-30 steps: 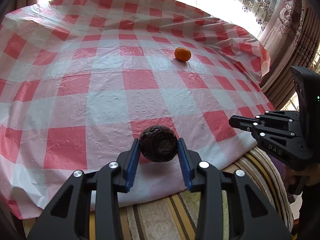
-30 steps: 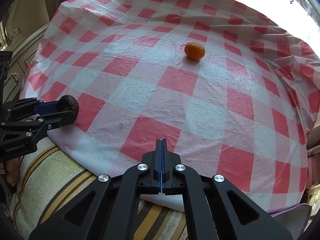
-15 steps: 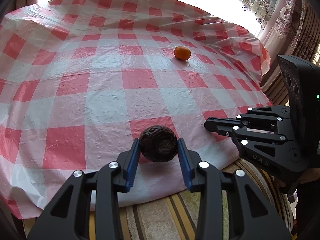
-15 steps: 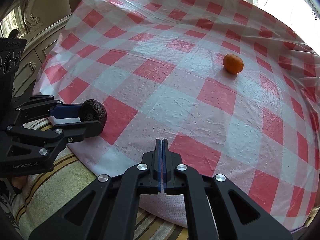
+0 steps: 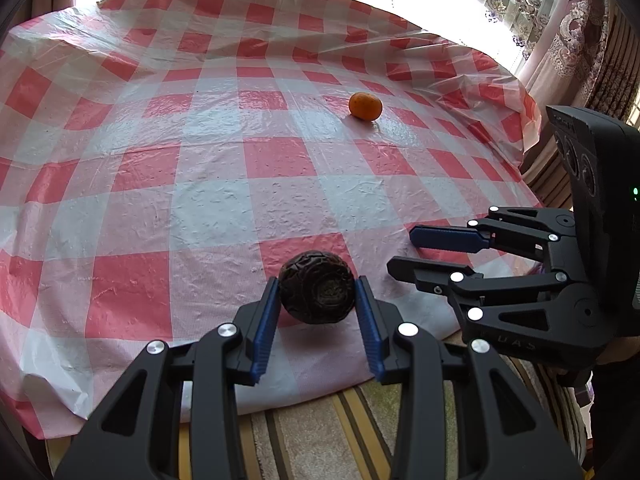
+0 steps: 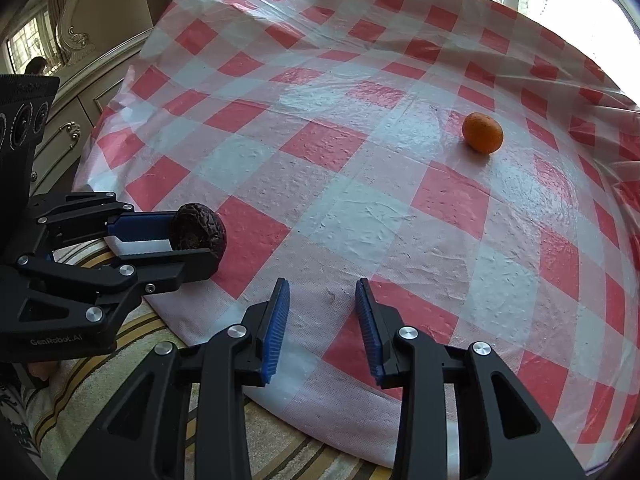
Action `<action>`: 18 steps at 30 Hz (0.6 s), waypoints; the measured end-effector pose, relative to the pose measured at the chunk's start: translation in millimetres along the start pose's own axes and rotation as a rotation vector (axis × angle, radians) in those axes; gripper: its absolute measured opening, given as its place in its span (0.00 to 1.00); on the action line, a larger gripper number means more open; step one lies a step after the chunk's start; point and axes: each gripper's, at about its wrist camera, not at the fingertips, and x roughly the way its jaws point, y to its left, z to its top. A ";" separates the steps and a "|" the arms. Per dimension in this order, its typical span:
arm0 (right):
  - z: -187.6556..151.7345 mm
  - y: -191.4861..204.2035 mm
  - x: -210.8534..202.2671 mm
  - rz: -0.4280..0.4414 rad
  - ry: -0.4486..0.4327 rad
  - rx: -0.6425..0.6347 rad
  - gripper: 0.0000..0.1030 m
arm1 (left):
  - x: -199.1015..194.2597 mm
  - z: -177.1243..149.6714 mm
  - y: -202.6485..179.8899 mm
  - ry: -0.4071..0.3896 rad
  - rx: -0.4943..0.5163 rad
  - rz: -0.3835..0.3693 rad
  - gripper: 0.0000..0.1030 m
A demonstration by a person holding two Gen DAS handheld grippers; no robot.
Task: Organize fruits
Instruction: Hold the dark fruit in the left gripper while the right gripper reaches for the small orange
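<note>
The left gripper clamps a dark wrinkled fruit over the near table edge; the right gripper, jaws just opening, is empty. The far orange could roll if nudged.

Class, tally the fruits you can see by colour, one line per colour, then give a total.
Orange: 1, the tangerine on the checked tablecloth.
Dark brown: 1, the wrinkled round fruit clamped in the left gripper.
Total: 2

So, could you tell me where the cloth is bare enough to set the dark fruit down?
Nearly everywhere: only the orange sits far right. Crowded is the near edge, where left gripper holds the dark fruit beside the right gripper.
</note>
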 end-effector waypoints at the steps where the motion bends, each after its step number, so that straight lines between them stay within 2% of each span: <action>1: 0.1 0.0 0.2 0.001 0.000 -0.001 0.28 | 0.1 0.2 0.2 0.000 0.001 0.000 0.37; 8: 0.6 -4.9 0.4 -0.002 -0.005 0.005 0.12 | 0.3 -0.1 -0.2 0.000 0.001 0.001 0.37; 10: 0.2 -2.7 0.5 -0.013 -0.002 -0.006 0.04 | 0.4 0.4 0.1 0.001 0.000 0.001 0.37; 18: -1.6 0.0 0.1 -0.047 -0.016 -0.020 0.00 | 0.4 0.2 -0.3 0.001 0.001 0.002 0.37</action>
